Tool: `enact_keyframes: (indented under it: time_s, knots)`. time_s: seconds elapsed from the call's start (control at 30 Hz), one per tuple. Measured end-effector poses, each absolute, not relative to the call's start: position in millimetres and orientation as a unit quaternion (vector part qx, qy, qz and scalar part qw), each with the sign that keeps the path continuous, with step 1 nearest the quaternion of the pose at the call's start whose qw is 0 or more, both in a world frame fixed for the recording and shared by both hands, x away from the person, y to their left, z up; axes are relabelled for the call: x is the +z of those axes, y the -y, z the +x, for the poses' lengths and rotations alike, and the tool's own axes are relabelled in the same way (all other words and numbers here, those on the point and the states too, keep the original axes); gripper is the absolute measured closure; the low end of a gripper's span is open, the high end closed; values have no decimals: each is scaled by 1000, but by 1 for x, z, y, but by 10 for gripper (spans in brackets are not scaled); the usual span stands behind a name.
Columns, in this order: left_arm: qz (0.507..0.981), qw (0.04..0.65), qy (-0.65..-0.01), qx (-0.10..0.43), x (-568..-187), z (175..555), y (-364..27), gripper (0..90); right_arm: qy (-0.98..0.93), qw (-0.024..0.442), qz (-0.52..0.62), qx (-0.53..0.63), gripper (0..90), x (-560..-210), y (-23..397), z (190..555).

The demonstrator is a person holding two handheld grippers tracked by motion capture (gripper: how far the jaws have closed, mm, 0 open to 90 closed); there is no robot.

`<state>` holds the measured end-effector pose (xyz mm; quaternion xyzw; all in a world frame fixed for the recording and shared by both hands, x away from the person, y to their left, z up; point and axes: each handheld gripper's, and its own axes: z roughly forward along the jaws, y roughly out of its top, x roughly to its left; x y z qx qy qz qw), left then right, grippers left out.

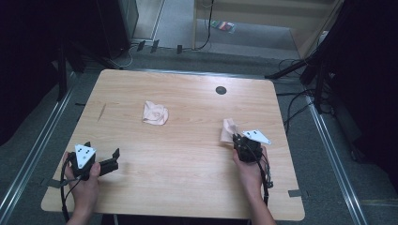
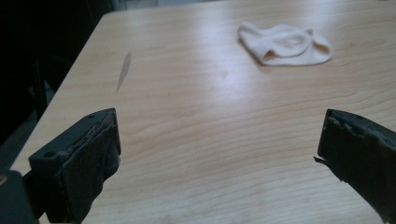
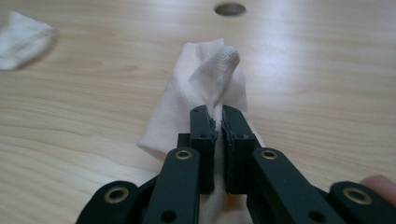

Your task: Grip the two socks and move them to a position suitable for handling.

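Right tool [image 3: 218, 122] clamped on a fold of the near sock [image 3: 205, 84], jaws pressed together with a ridge of white knit pinched up between them. Rest of that sock spread flat on the bench [image 3: 327, 93] ahead of the jaws, cuff end standing up in a small peak. Seen from above at the bench's right side, just ahead of the right hand [image 1: 248, 171], with the sock [image 1: 228, 130] poking out toward the far left of the tool [image 1: 240, 142]. A fingertip just visible at the lower right corner of the right gripper view.

Left tool [image 2: 217, 140] wide apart, nothing between the jaws, bare wood beneath. Held low near the front left corner of the bench [image 1: 187, 164] by the left hand [image 1: 84, 185], tool [image 1: 101, 152] aimed toward the middle of the bench.

Second sock [image 1: 155, 113] crumpled in a loose heap at mid-bench, toward the far side, well apart from both tools. Same heap [image 2: 285, 44] ahead and to the right in the left gripper view; a blurred white corner of it [image 3: 21, 39] at the upper left of the right gripper view.

Dark round hole [image 1: 221, 90] in the bench top near the far edge, beyond the near sock; also straight ahead [image 3: 230, 9] past the clamped fold. Thin pale scuff [image 1: 102, 111] on the wood at the left side.
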<state>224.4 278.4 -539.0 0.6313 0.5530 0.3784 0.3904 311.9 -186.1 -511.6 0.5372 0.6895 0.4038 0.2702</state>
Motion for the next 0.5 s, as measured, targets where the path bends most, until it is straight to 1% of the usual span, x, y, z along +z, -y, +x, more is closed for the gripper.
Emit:
enact_keyframes:
  time_s: [0.07, 0.13, 0.27, 0.5]
  knots:
    - [638, 394, -538, 386, -533, 222, -269, 0, -690, 270, 531, 410, 858, -507, 184, 309]
    - [646, 403, -524, 382, -526, 219, -260, 0, -695, 265, 516, 425, 858, -493, 171, 296]
    - [655, 424, -505, 370, -515, 214, -240, 0, -699, 255, 503, 439, 858, -484, 158, 284]
    - [675, 445, -470, 353, -503, 215, -206, 0, -705, 252, 482, 455, 858, -474, 137, 264]
